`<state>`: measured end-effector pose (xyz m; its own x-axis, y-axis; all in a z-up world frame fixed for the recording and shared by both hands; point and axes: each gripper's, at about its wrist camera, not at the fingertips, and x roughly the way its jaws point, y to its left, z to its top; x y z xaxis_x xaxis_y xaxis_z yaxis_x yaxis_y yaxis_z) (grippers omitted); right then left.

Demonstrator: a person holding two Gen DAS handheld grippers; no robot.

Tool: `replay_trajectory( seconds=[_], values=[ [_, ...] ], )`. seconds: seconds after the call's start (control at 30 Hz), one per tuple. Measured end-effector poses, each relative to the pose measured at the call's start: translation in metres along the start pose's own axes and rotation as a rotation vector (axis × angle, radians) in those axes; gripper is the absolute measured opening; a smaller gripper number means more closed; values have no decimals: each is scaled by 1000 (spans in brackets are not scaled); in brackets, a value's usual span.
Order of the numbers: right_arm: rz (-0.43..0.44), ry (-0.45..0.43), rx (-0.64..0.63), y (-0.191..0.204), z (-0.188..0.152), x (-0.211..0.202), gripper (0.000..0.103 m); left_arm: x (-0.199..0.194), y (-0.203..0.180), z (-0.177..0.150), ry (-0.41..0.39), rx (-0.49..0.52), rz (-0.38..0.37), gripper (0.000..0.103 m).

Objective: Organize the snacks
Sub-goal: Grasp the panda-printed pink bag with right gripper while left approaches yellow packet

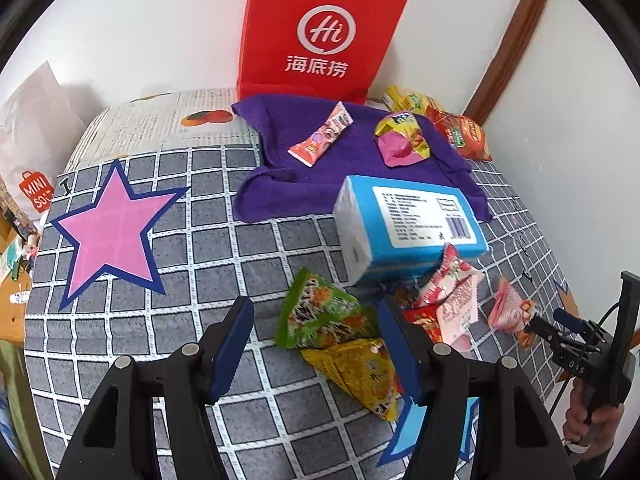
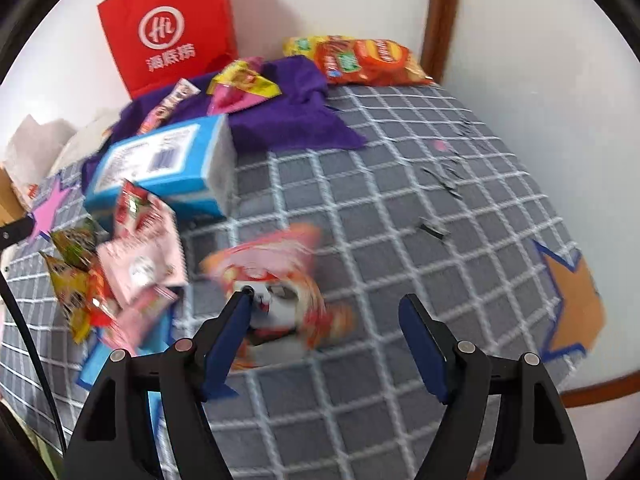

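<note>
Left gripper (image 1: 316, 344): we find jaws spread over green packet (image 1: 320, 314) | right gripper (image 2: 326, 334): jaws spread, pinching nothing; blurred pink-orange packet (image 2: 280, 276) at its left fingertip | grid tablecloth (image 2: 400, 220).

**Black rigs, blue pads**

Both tongs are matte black with chunky triangular cutouts, silver round pivot screws and dark blue ribbed pads. Left tongs (image 1: 316, 344), right tongs (image 2: 326, 336). From the left camera the right one shows white "D15"-ish lettering, thin black cables, and a hand (image 1: 590, 420) on its grip.
</note>
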<state>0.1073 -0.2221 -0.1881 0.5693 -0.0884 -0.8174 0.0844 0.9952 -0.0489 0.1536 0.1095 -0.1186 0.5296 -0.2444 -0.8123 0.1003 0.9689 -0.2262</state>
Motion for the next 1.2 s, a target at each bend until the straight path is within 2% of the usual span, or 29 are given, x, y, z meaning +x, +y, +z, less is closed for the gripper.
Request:
replay_trajectory(
  seconds=[0.17,0.33,0.43,0.53,0.63,0.67,0.73,0.8,1.07,1.2],
  values=[
    [51,-42,-5,-5,2,-13,76,-2,-4,-4,-6,-9,2,62],
    [70,-105,-158,22,13,-22,76,-6,-6,-7,-11,-5,24,62],
    [122,-109,-280,42,18,-16,84,-6,-4,-7,-13,-27,29,62],
    [86,-58,-369,57,19,9,84,-4,-2,-10,-6,-39,46,62],
    [37,-30,-403,57,15,26,84,-3,1,-12,-3,-48,60,62],
    [42,-21,-408,55,13,29,84,-3,2,-13,-3,-53,63,62],
    [95,23,-385,48,9,33,72,-2,4,-16,1,-64,70,62],
    [111,40,-369,43,3,36,68,0,4,-19,9,-69,70,62],
    [147,27,-323,32,-16,41,67,14,-20,-35,38,-49,-19,62],
    [173,6,-280,24,-24,39,65,32,-31,-41,79,-49,-5,62]
  ],
)
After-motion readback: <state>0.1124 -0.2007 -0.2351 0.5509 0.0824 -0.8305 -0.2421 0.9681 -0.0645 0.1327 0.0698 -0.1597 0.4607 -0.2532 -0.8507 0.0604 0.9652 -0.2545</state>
